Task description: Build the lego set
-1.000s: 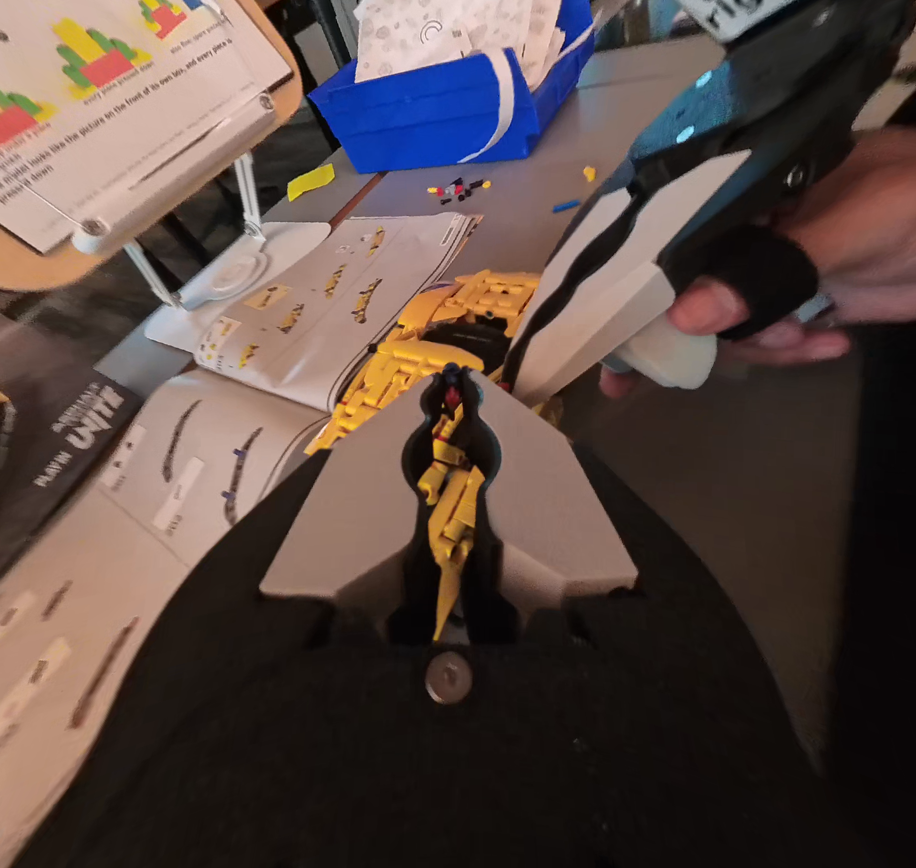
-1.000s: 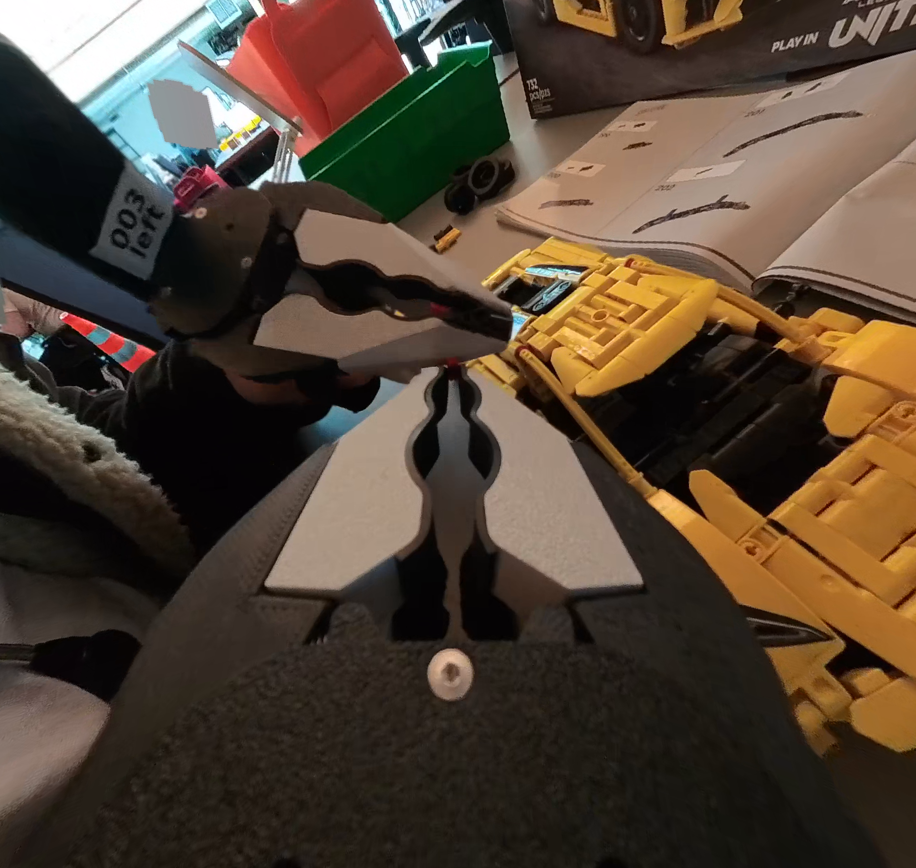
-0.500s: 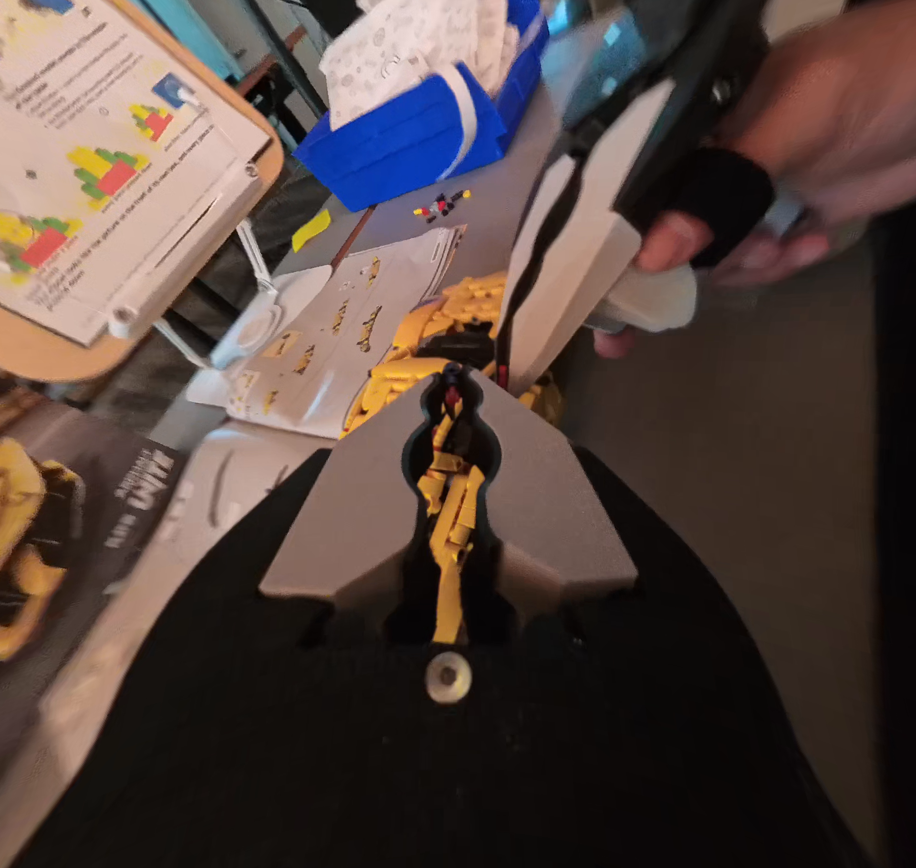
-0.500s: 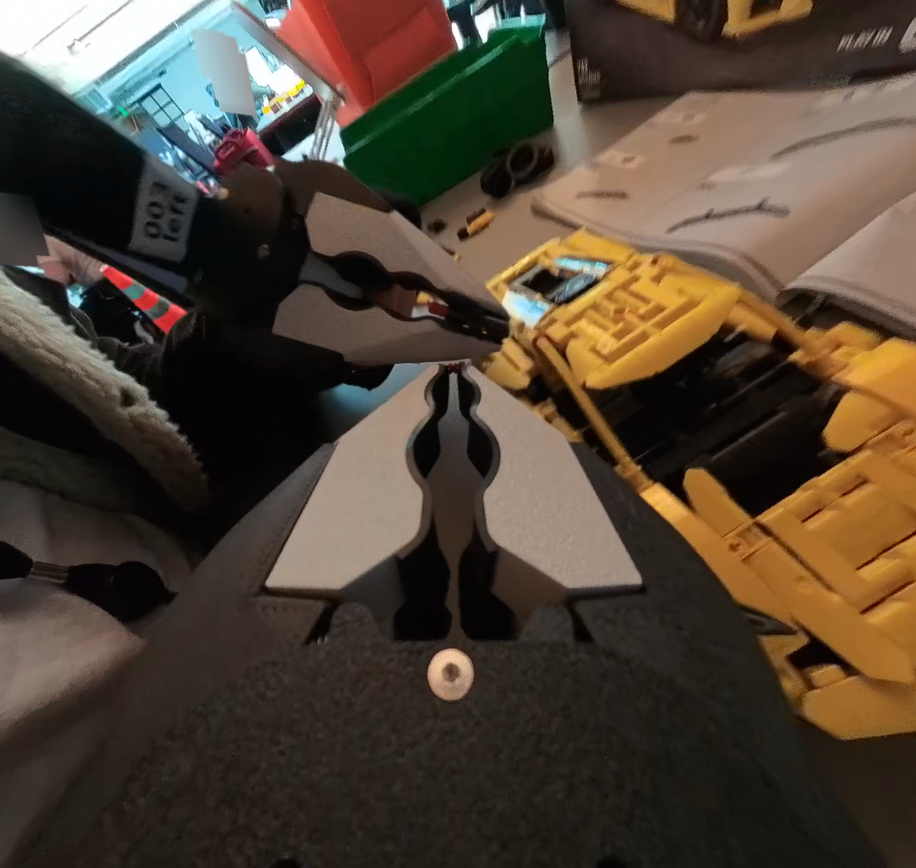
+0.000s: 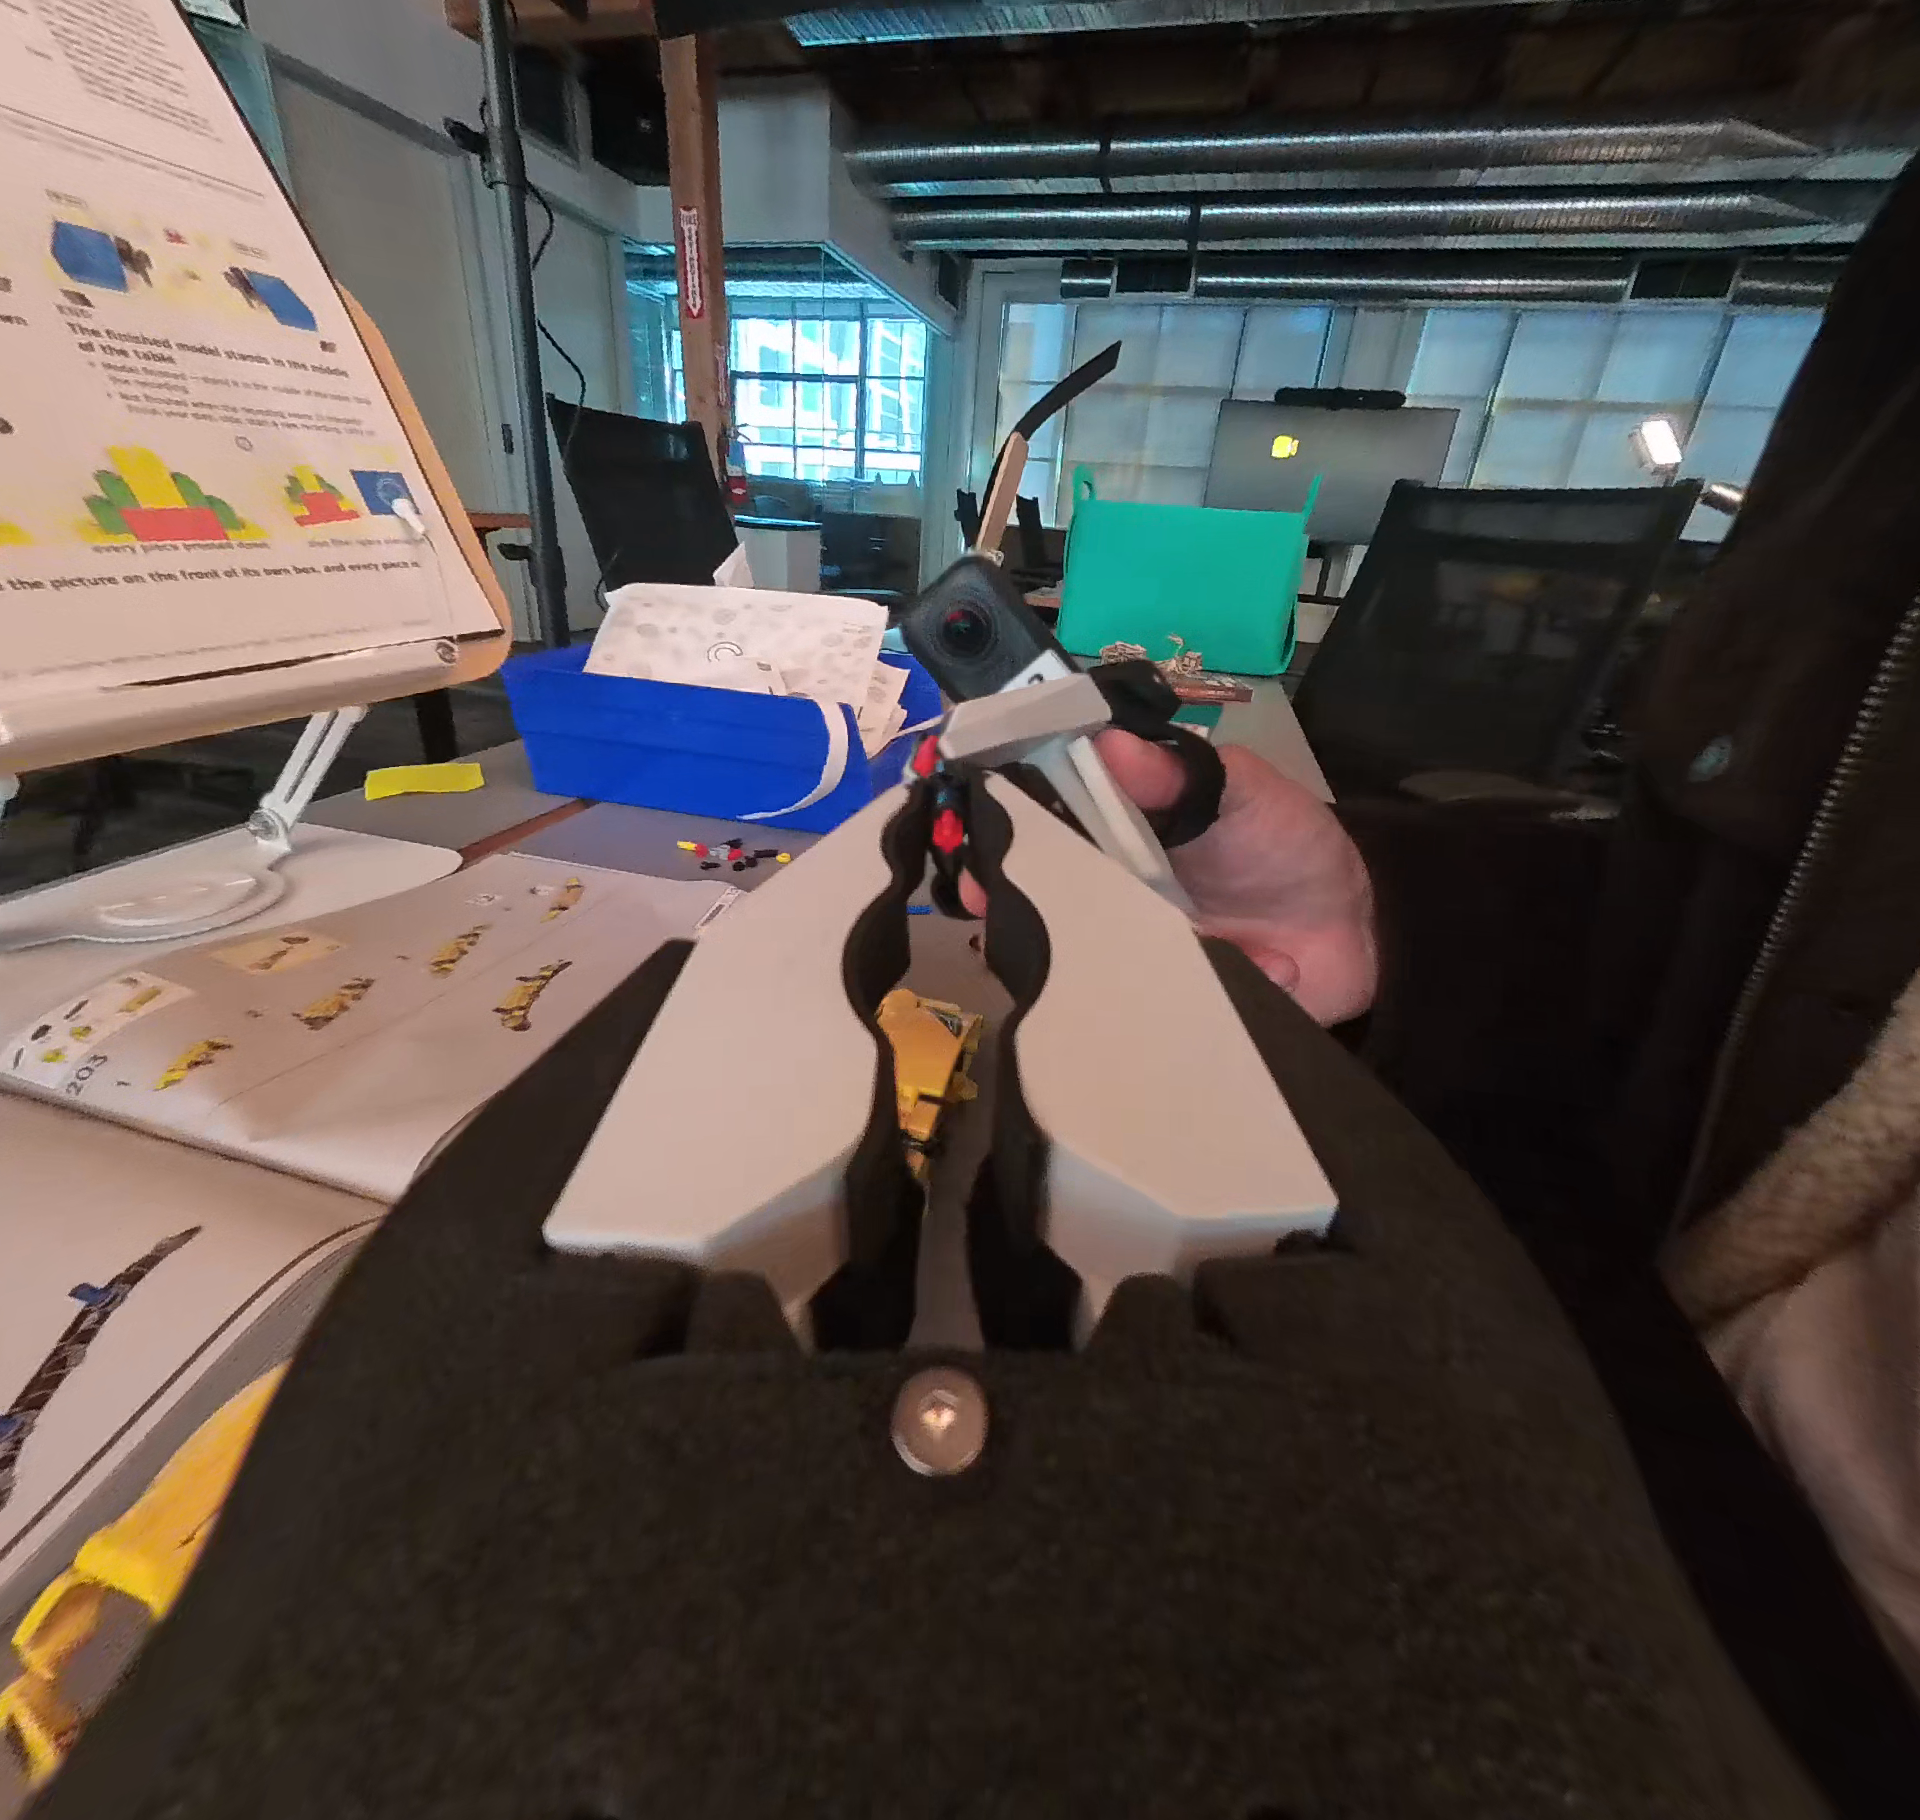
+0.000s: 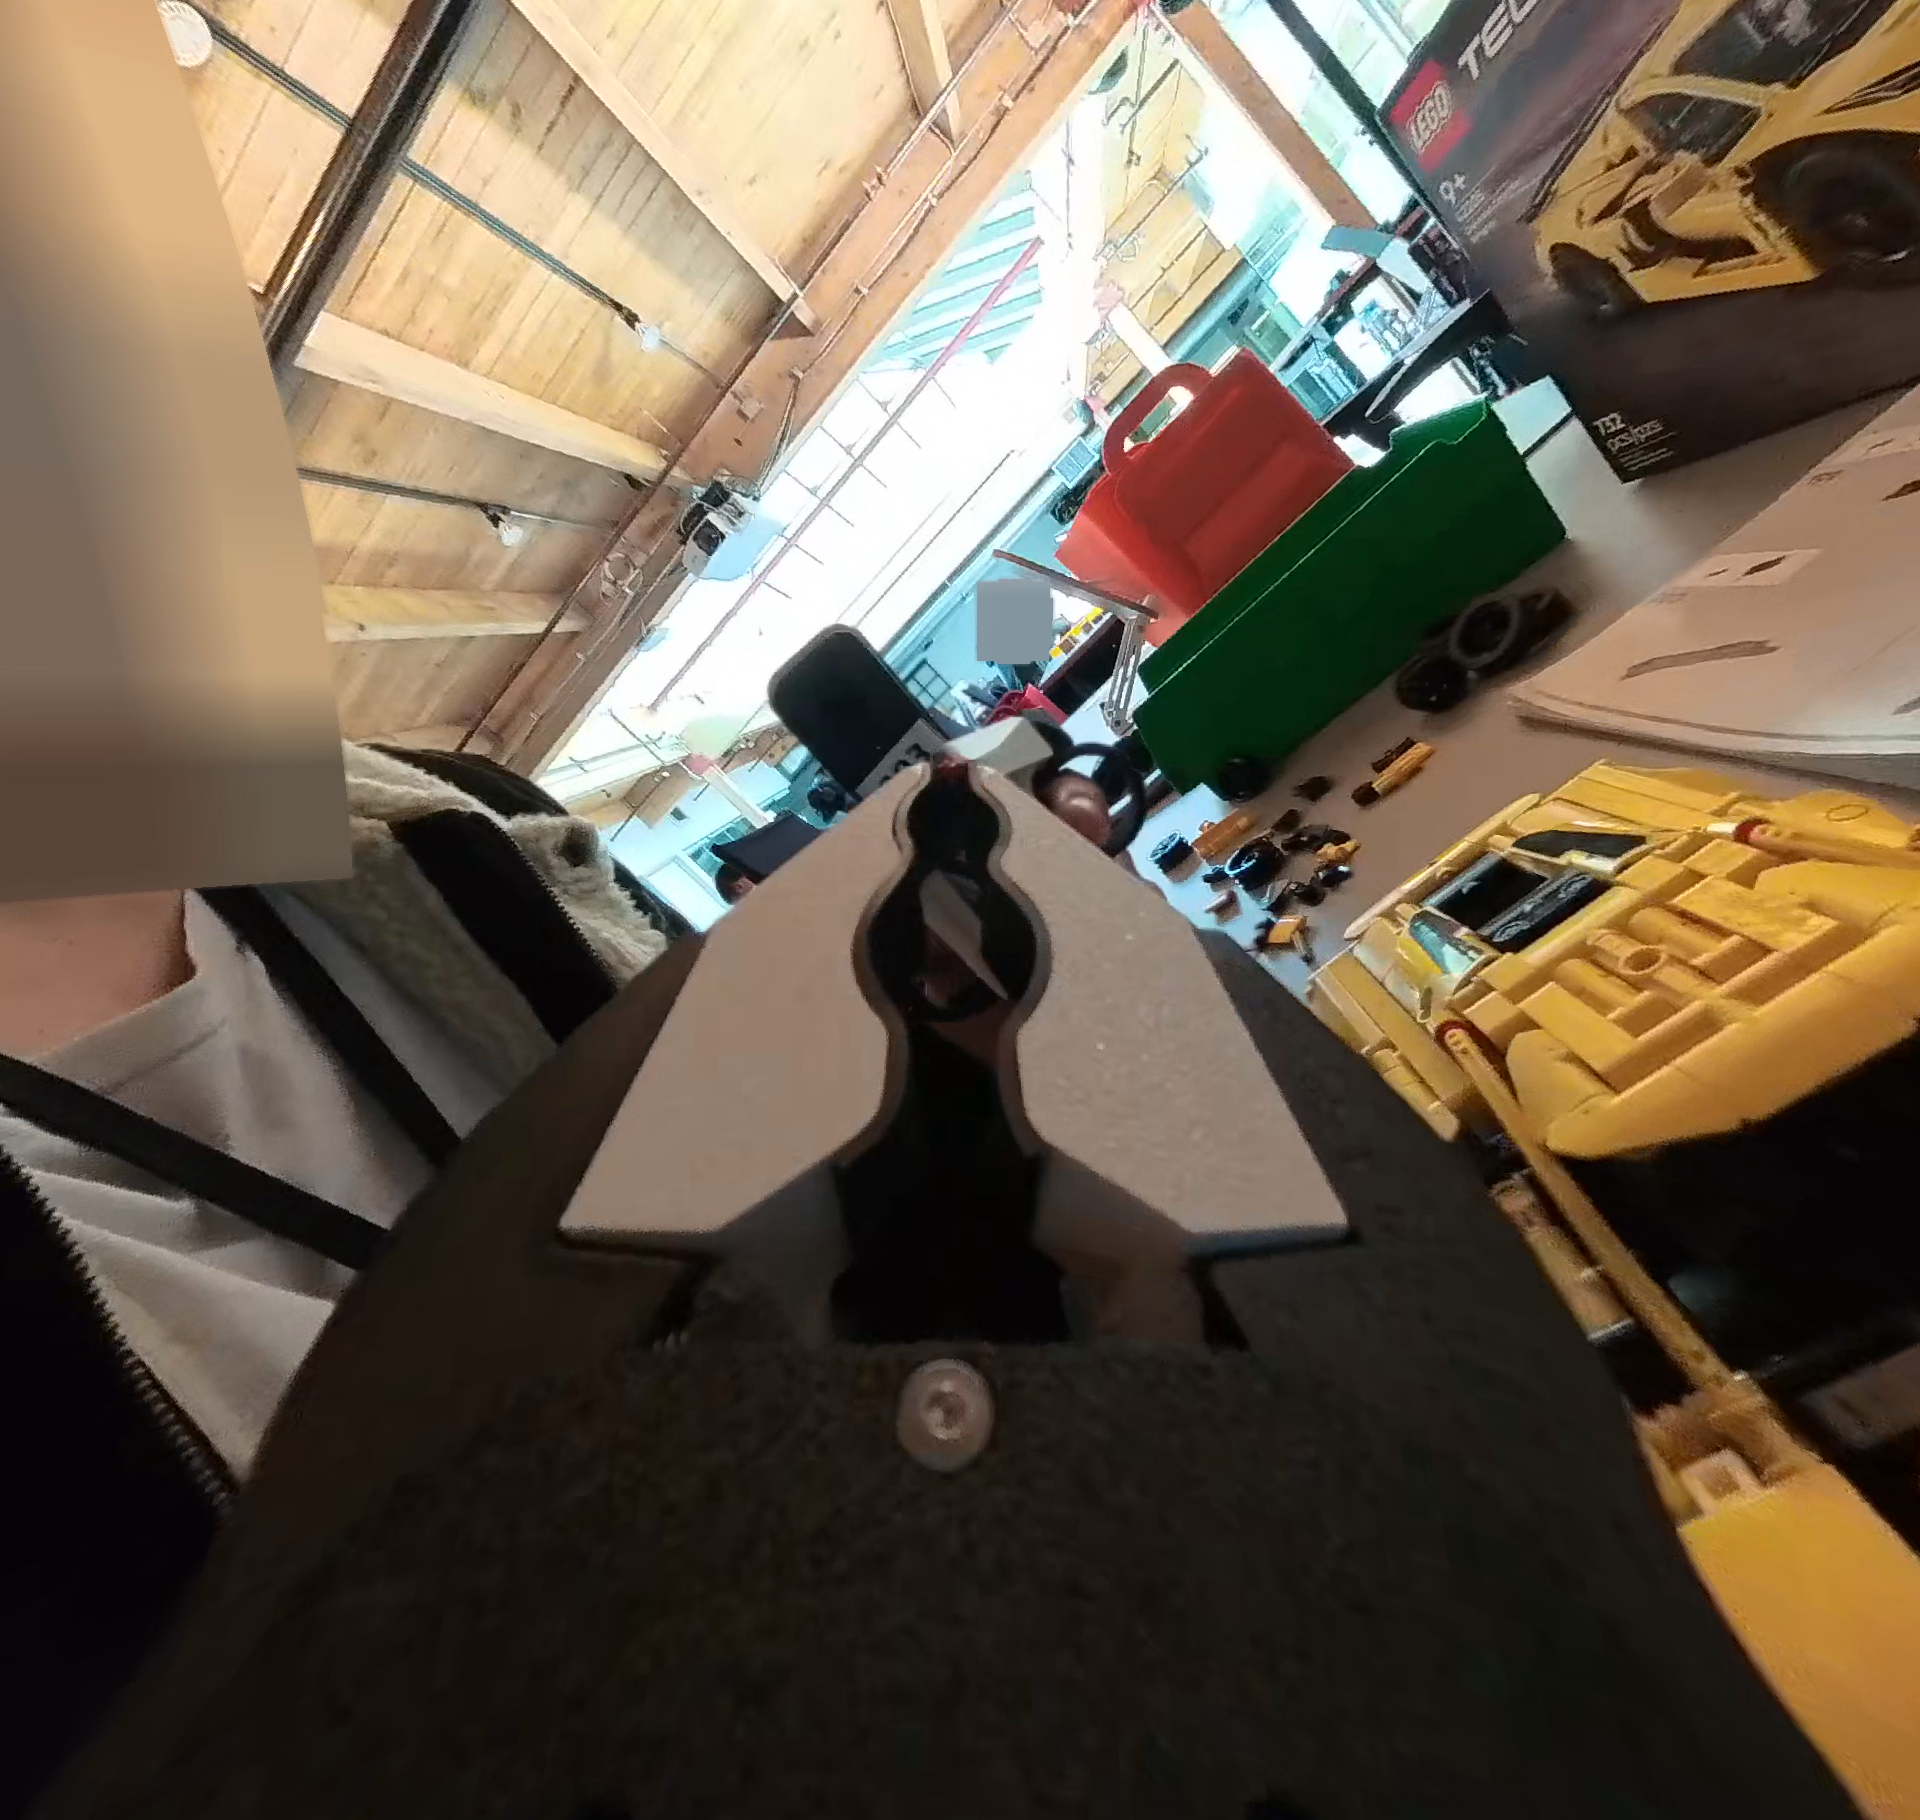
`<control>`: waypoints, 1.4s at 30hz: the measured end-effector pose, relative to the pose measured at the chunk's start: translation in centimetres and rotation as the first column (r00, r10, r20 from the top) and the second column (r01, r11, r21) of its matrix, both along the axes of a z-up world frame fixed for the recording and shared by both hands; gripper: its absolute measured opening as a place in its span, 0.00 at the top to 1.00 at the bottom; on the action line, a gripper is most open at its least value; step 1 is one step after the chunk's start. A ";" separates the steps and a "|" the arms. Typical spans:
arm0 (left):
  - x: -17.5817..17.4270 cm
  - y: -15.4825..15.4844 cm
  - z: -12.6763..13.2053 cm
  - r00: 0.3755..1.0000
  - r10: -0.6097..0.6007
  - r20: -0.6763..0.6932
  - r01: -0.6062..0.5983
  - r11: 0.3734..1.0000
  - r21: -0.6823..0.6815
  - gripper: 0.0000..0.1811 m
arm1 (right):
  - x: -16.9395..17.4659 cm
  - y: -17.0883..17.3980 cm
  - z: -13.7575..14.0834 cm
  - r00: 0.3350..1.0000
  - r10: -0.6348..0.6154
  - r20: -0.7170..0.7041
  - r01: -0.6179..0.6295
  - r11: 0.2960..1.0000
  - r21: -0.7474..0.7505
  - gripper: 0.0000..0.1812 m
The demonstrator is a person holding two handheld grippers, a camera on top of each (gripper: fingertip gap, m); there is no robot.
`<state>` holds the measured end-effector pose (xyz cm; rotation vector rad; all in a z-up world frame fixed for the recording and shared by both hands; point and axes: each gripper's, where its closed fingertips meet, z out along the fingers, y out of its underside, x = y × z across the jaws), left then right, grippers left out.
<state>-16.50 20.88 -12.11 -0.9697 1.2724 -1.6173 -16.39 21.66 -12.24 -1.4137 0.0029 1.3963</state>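
Left wrist view: left gripper (image 5: 940, 814) raised off table, tips pinching small red/black piece (image 5: 943, 828), w/ right gripper (image 5: 1013, 731) tip meeting it; right wrist view: right gripper (image 6: 951, 778) tips nearly closed, grip unclear, yellow lego car (image 6: 1621, 949) on table at right.

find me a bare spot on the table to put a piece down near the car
Bare grey table lies between the green bin and the yellow car, right of the loose black and yellow parts. Another strip runs between the blue bin and the open manual. The manual and car crowd the rest.
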 end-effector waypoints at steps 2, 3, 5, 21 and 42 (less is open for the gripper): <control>-0.1 0.1 0.2 1.000 -0.009 0.012 0.009 1.000 -0.023 0.96 | -0.2 -0.1 0.0 1.000 0.005 -0.005 -0.005 1.000 -0.002 0.99; -0.1 0.1 0.3 1.000 -0.008 0.015 0.008 1.000 -0.026 0.96 | -0.4 -0.2 0.1 1.000 0.011 -0.010 -0.011 1.000 0.000 0.99; -0.2 0.1 0.3 1.000 -0.014 0.020 0.014 1.000 -0.027 0.96 | -0.5 -0.2 0.0 1.000 0.014 -0.008 -0.014 1.000 -0.004 0.99; -0.6 -0.1 0.4 0.968 -0.250 0.011 0.236 0.900 -0.366 0.96 | -0.8 -0.4 0.2 0.945 -0.125 0.302 0.086 0.986 0.142 0.98; -0.5 0.0 -0.7 0.858 -0.509 0.060 0.396 0.583 -0.710 0.96 | -0.8 -0.3 -1.0 0.757 -0.246 0.605 0.092 0.957 0.274 0.99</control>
